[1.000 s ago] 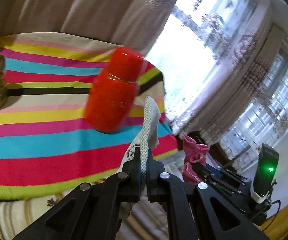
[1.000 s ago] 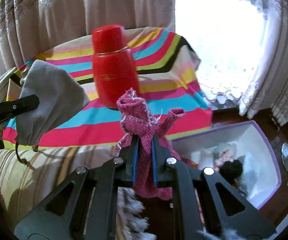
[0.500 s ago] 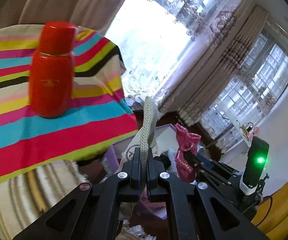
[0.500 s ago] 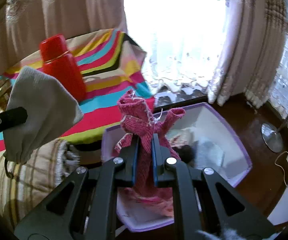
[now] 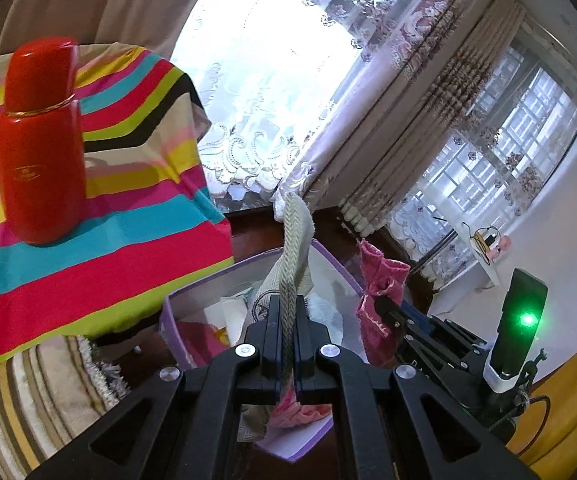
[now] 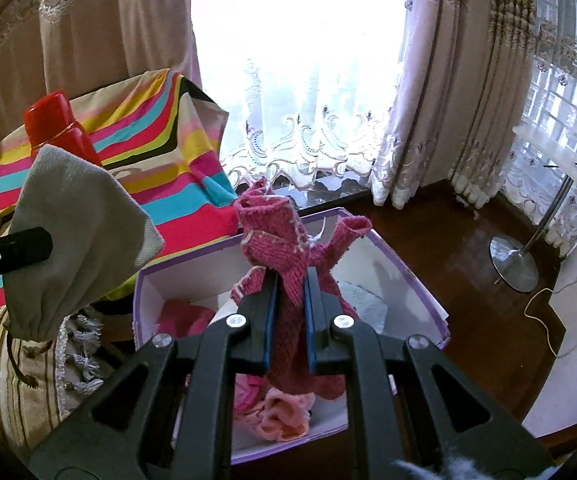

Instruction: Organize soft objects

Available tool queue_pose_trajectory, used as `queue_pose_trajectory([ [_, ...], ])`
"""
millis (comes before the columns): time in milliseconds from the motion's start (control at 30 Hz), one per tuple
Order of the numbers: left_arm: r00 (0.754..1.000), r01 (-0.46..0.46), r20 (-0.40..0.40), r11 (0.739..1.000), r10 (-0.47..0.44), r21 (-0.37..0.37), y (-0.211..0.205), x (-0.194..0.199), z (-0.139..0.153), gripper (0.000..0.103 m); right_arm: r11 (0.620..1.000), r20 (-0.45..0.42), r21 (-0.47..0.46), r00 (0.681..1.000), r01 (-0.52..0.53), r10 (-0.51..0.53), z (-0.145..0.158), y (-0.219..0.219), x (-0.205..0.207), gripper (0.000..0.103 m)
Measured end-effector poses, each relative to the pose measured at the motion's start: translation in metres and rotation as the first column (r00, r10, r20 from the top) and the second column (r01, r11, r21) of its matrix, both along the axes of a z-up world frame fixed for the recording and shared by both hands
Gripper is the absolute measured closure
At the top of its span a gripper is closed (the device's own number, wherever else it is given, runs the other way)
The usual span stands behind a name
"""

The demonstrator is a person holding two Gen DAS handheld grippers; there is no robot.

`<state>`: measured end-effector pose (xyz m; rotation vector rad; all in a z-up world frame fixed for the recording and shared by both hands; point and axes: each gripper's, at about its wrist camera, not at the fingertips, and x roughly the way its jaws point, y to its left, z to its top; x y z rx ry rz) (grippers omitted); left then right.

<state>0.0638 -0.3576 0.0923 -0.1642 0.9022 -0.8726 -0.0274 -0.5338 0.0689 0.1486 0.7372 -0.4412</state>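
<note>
Both grippers clamp cloth: left gripper pinches a grey herringbone drawstring pouch, right gripper a pink knitted piece, above the purple-rimmed white box. Next: lower, release inside.

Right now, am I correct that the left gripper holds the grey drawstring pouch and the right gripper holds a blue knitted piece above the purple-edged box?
Not quite: the knitted piece in the right gripper is pink, not blue, as the right wrist view shows. The rest stands: the left gripper holds the grey drawstring pouch, above the purple-edged box.
</note>
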Motion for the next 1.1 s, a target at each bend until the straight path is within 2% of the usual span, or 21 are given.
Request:
queue_pose_trajectory([
  [233,1.000,0.026,0.015,1.000,-0.026,-0.008,-0.017,0.005,0.003,0.096,1.000,0.001,-0.011,1.000,0.025,-0.025,0.002,-0.011,0.001,0.086],
  [300,1.000,0.030,0.008,1.000,-0.030,0.008,-0.022,0.008,0.001,0.084,1.000,0.002,-0.006,1.000,0.027,-0.027,0.002,-0.014,0.002,0.081],
  [367,1.000,0.019,0.001,1.000,-0.019,0.013,-0.024,0.011,-0.001,0.047,0.999,-0.002,-0.006,1.000,0.031,-0.031,0.003,-0.015,0.002,0.065],
  [400,1.000,0.016,0.002,1.000,-0.016,0.010,-0.023,0.011,-0.001,0.042,0.999,-0.003,-0.009,0.999,0.035,-0.036,0.003,-0.016,0.001,0.058],
  [433,1.000,0.014,0.004,1.000,-0.014,0.012,-0.022,0.011,-0.002,0.040,0.999,-0.003,-0.013,0.999,0.039,-0.039,0.003,-0.016,0.001,0.047],
  [467,1.000,0.017,-0.002,1.000,-0.017,0.023,-0.020,0.010,-0.004,0.040,0.999,-0.003,-0.014,0.999,0.039,-0.039,0.004,-0.016,0.000,0.041],
  [567,0.999,0.039,-0.021,0.998,-0.037,0.055,-0.009,0.002,-0.009,0.040,0.999,-0.008,-0.005,0.999,0.034,-0.034,0.004,-0.013,-0.005,0.038],
  [700,0.997,0.025,-0.073,0.997,-0.020,0.076,0.016,-0.018,-0.020,0.039,0.999,-0.033,0.040,0.999,0.025,-0.024,-0.001,-0.008,-0.016,0.036],
  [833,0.995,-0.006,-0.097,0.997,0.012,0.071,0.036,-0.039,-0.031,0.036,0.999,-0.060,0.033,0.998,0.019,-0.017,-0.006,0.004,-0.030,0.036],
  [900,0.999,-0.015,-0.046,0.995,0.020,0.095,0.036,-0.051,-0.029,0.031,1.000,-0.071,0.027,0.997,0.016,-0.014,-0.006,0.008,-0.035,0.036],
  [967,1.000,-0.009,-0.019,0.994,0.011,0.112,0.032,-0.057,-0.026,0.017,1.000,-0.081,0.020,0.997,0.017,-0.016,-0.006,0.011,-0.038,0.036],
  [1100,1.000,0.010,-0.024,0.994,-0.007,0.109,0.024,-0.058,-0.026,0.011,1.000,-0.093,-0.003,0.995,0.027,-0.027,-0.005,0.013,-0.045,0.035],
])
